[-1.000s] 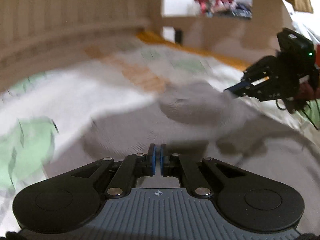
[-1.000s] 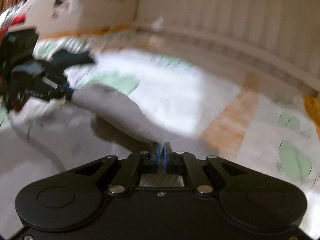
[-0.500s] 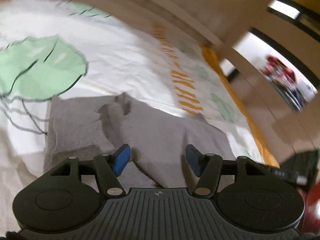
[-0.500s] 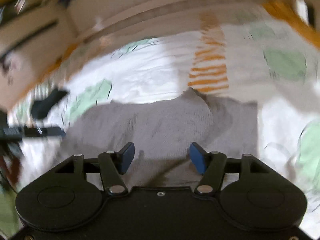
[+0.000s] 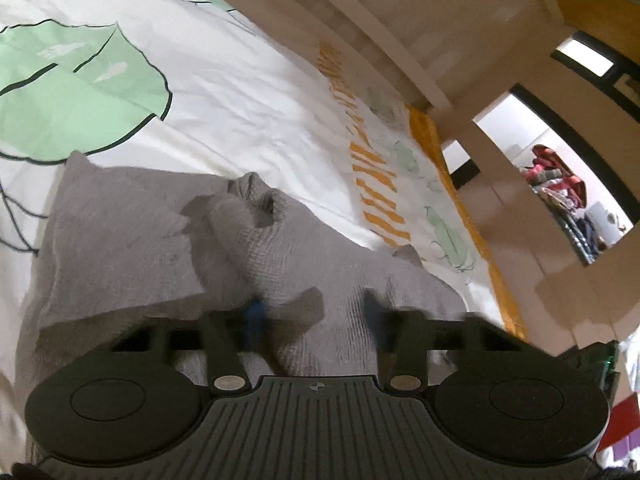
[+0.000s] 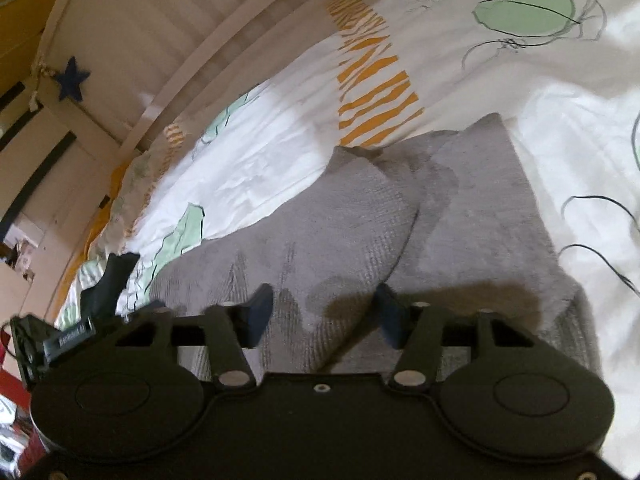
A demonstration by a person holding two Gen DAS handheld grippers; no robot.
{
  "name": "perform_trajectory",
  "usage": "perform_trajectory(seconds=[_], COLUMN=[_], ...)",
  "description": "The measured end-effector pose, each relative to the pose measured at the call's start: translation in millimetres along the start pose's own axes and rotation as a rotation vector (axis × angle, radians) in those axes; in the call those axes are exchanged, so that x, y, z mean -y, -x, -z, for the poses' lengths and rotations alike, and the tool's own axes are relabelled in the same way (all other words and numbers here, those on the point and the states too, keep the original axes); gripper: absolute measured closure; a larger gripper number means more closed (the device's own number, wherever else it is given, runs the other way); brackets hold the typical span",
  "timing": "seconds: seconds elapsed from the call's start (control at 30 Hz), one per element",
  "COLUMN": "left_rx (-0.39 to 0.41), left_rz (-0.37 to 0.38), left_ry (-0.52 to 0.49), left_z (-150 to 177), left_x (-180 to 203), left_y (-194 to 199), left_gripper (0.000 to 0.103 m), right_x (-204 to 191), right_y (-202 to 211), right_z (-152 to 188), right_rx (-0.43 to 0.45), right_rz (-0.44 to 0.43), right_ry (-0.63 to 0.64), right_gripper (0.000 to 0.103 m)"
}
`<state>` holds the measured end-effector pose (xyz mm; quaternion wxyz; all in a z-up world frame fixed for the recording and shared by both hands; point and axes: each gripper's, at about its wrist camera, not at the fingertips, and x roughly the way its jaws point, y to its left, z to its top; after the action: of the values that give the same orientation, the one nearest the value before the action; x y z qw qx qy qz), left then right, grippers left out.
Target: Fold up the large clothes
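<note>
A grey knitted garment [image 5: 132,236] lies folded on the bed, with a folded-over sleeve bunched across its middle; it also fills the centre of the right wrist view [image 6: 460,208]. My left gripper [image 5: 314,320] is open and empty, just above the garment's near part. My right gripper [image 6: 324,314] is open and empty over the garment's near edge. The left gripper's body shows at the left edge of the right wrist view [image 6: 68,338].
The bed cover [image 5: 224,64] is white with green leaf prints and orange stripes. A pale slatted bed rail [image 6: 168,40] runs along the far side. A doorway with a heap of clothes [image 5: 560,184] lies beyond the bed's end.
Both grippers were shut on the grey garment, carried it over and opened. The garment now lies folded on the bed, and both grippers point down at it.
</note>
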<state>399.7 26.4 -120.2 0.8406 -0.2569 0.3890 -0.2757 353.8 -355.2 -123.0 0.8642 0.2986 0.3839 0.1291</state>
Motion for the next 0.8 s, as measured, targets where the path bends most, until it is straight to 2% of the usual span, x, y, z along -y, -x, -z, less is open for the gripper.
perform_trajectory(seconds=[0.03,0.07,0.17,0.3,0.37,0.5,0.57,0.63,0.67,0.7,0.73,0.77,0.8], left_rx=[-0.002,-0.004,0.007,0.075,0.09,0.067,0.06,0.055,0.062,0.07,0.071,0.067,0.066], left_rz=[-0.018,-0.035,-0.031,0.001,-0.008,-0.08,-0.066,-0.055,-0.057,-0.055,-0.051,-0.047,-0.049], left_ry=[-0.014,-0.029,-0.005,-0.003,-0.009,0.026,0.08,0.103,0.098,0.089,0.08,0.076,0.077], left_z=[1,3,1,-9,-11,-8,-5,-6,-6,-6,-6,-5,-4], left_x=[1,1,1,10,8,-12,-18,-16,-14,-11,-9,-7,-6], left_y=[-1,0,9,39,53,59,57,52,51,50,49,49,47], left_gripper=[0.09,0.092,0.096,0.096,0.096,0.096,0.093,0.072,0.055,0.049,0.049,0.049,0.049], right_x=[-3,-6,-12,-30,-39,-28,-14,-6,-5,-6,-7,-8,-8], right_y=[-1,-4,-3,21,37,44,35,30,28,27,27,25,24], right_z=[1,3,6,1,-1,2,4,5,5,4,3,1,0], right_rx=[-0.009,-0.022,-0.033,0.017,0.047,0.026,-0.009,-0.019,-0.009,0.001,0.019,0.032,0.04], right_rz=[0.014,0.039,0.06,-0.001,-0.019,0.055,0.09,0.06,0.043,0.034,0.029,0.035,0.04], right_ry=[0.021,0.043,0.078,0.114,0.15,0.146,0.084,0.028,0.008,0.003,0.007,0.016,0.026], right_gripper=[0.059,0.069,0.082,0.086,0.086,0.086,0.077,0.077,0.074,0.07,0.049,0.035,0.034])
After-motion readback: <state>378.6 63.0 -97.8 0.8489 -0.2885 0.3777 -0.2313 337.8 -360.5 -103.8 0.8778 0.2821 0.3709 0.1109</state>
